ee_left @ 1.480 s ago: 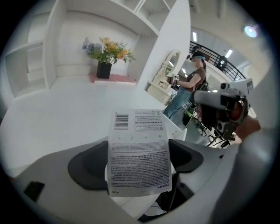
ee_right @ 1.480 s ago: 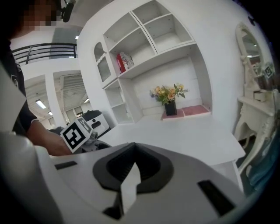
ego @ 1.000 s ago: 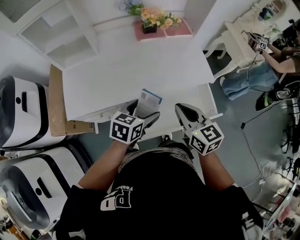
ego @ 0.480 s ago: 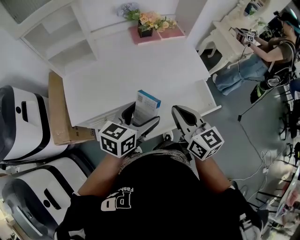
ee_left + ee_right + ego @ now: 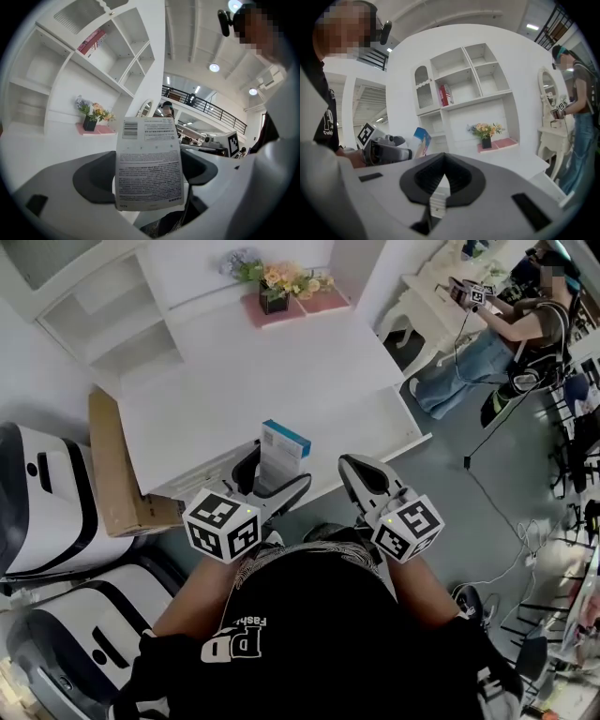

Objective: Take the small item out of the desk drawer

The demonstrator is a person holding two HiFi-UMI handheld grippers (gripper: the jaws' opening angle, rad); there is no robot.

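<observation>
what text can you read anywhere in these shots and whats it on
"Fash": small white print on the person's black shirt; the rest doesn't show.
"DP": large white letters on the same shirt.
Small box in the left gripper: barcode and fine print, too small to read.
Marker cubes: square patterns only, no words.
</observation>
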